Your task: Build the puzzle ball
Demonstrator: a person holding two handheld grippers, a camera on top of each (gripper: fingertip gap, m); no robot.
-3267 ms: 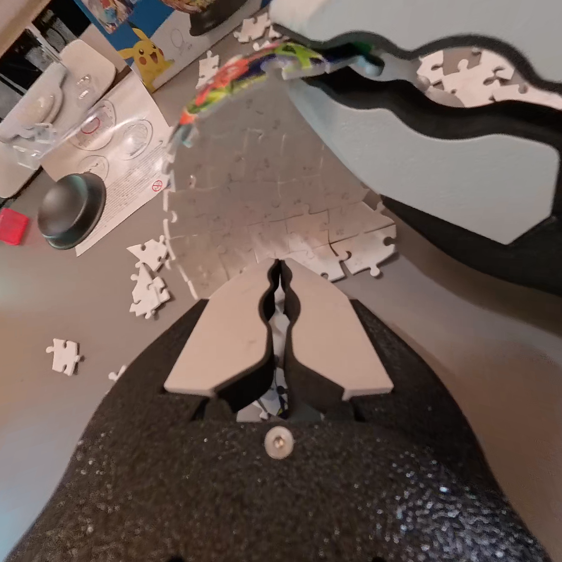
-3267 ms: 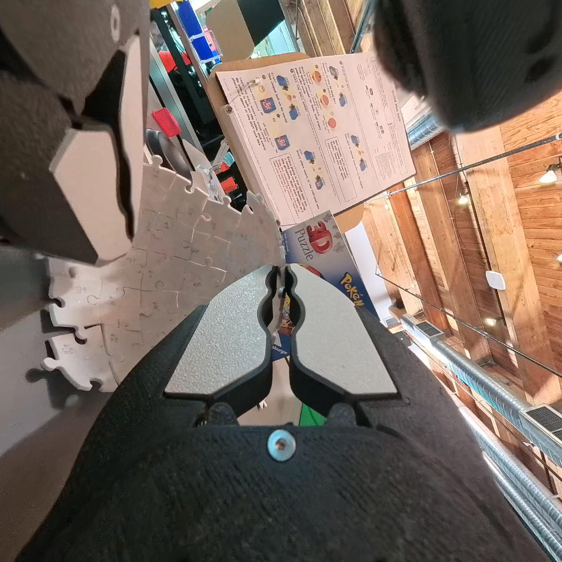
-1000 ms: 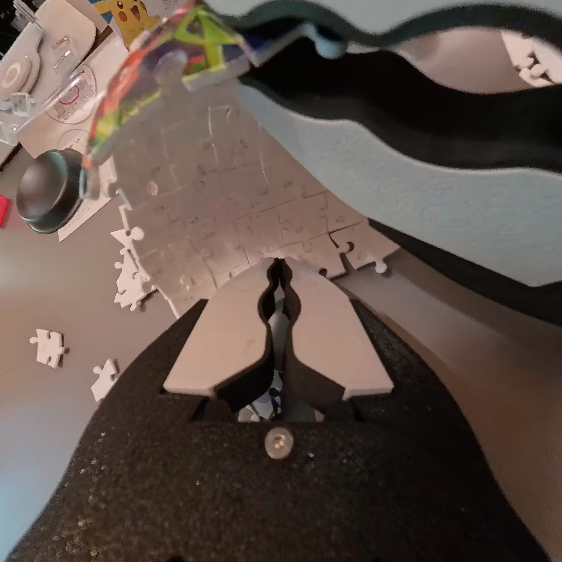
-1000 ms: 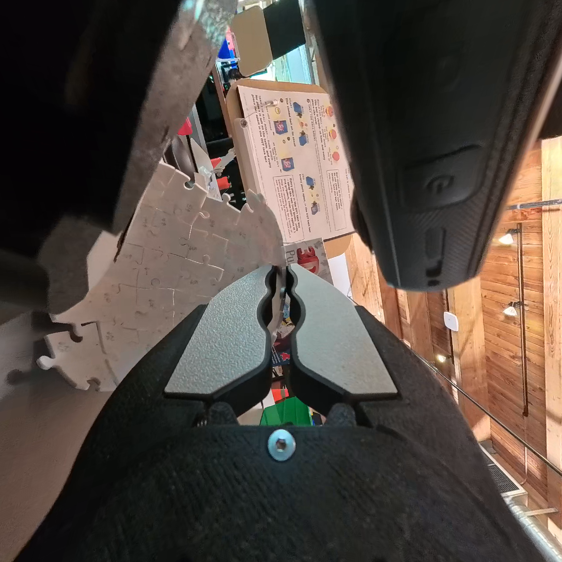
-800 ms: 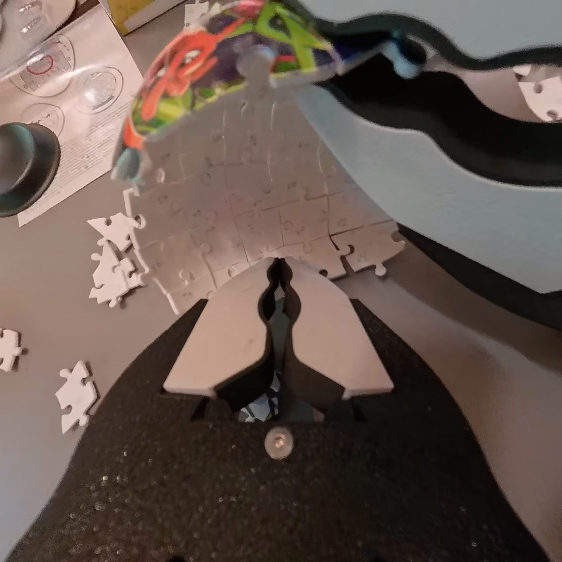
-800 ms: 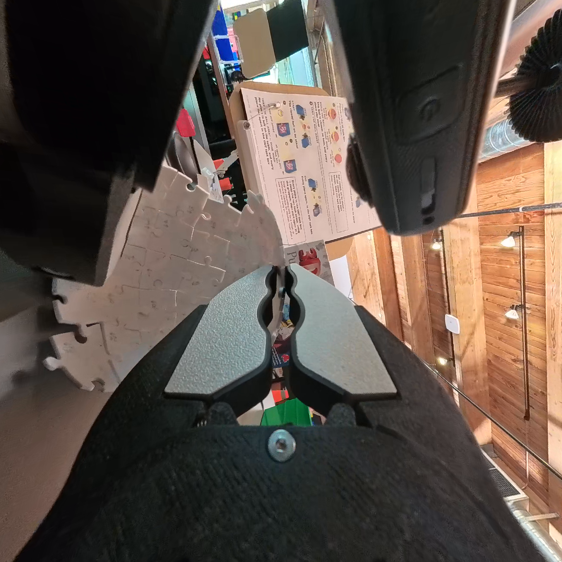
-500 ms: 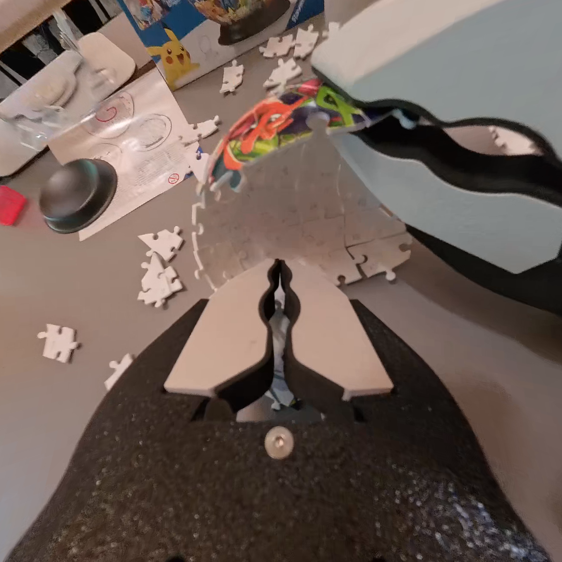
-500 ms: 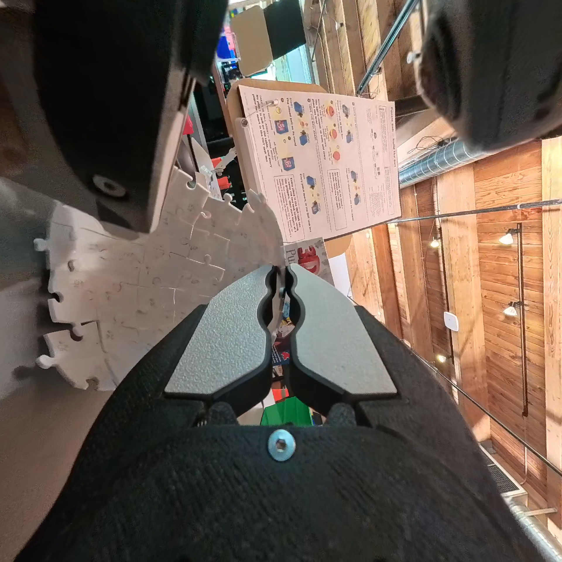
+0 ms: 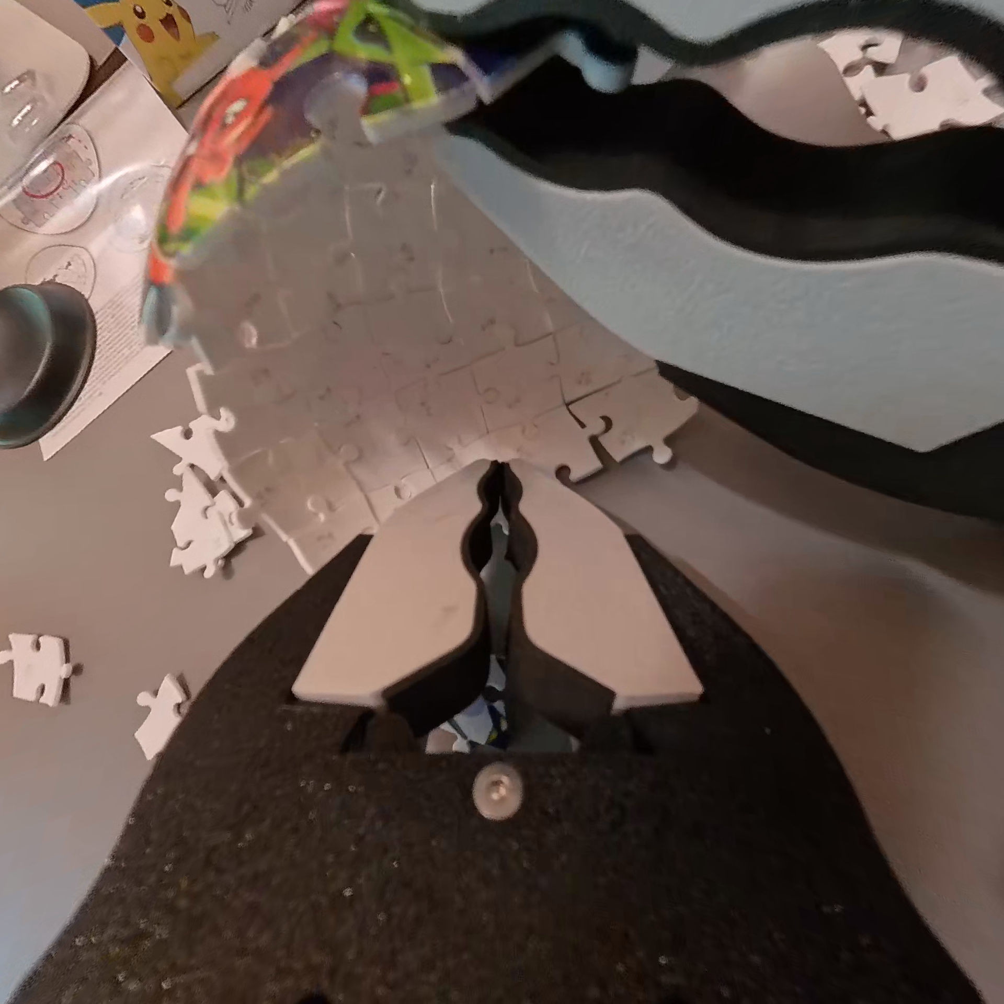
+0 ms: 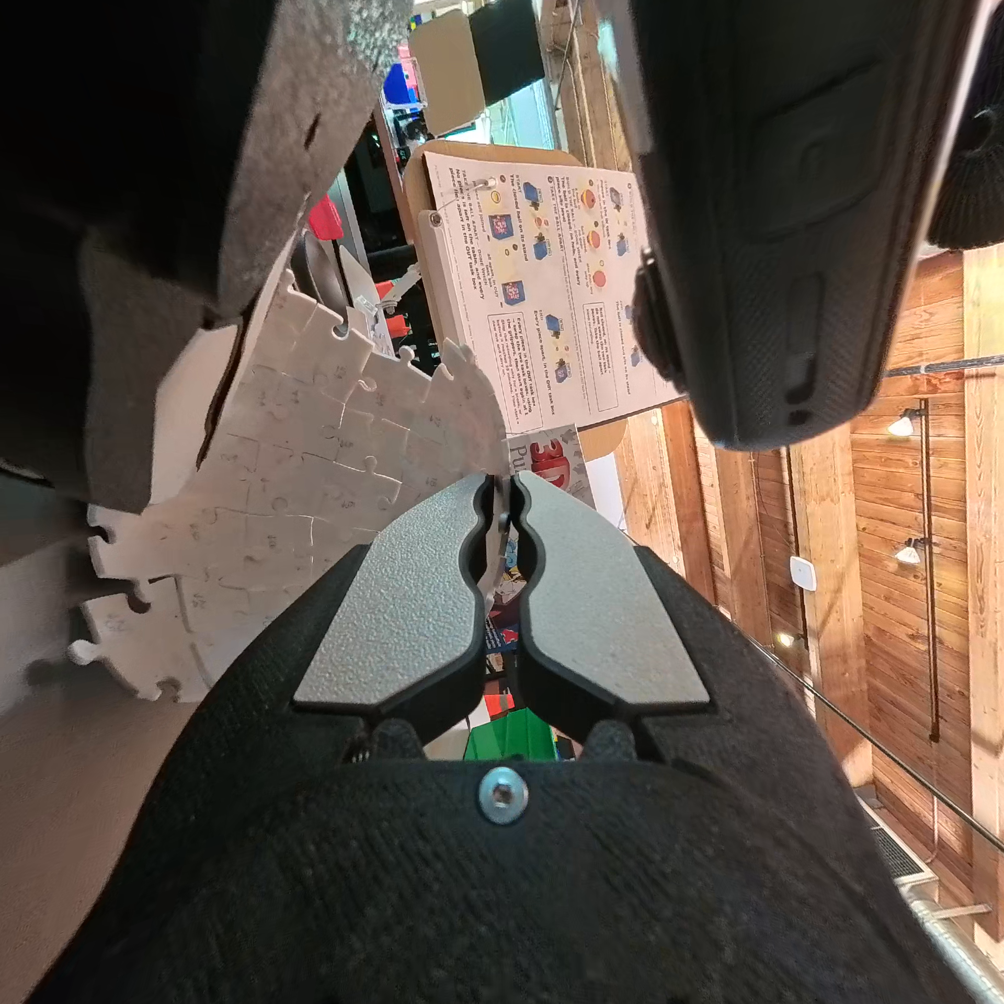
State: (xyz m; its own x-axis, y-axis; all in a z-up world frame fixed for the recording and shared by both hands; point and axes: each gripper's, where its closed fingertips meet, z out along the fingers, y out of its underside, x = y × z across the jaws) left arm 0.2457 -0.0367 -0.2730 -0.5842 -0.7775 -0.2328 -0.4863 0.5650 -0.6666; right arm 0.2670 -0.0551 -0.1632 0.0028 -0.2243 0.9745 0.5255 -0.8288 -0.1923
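While both grippers hold the same curved shell, the job is judged to be steadying it so more pieces can go onto its edge. Tabletop [image 9: 760, 597] grey, carrying everything else. Puzzle shell [image 9: 380, 337] held up off it, white inner face toward the left wrist camera, printed outer face showing only along the upper rim; roughly a partial dome, far from a closed ball.

Left gripper [image 9: 500, 472]: jaws closed on the lower edge of the shell, which runs down between them. Right gripper [image 10: 502, 483]: jaws closed on the opposite rim, a thin sliver of the shell visible in the gap. Both grips sit at the very edge, so little material is held.

Advice for this step:
- Keep the two grippers moving together; any twist between them would likely pop the seams, e.g. the one opening near the outer tabbed piece [image 9: 630, 434].
- Do not squeeze inward; the curve should hold its own shape.
- Before one gripper lets go to fetch a piece, rest the shell on the tabletop.

Puzzle box [image 9: 157, 38] and instruction sheet [image 9: 103, 228] lie at far left; black stand [image 9: 38, 369] beside the sheet. Loose pieces [image 9: 206, 521] lie near the shell's left edge, others [image 9: 38, 673] further out.
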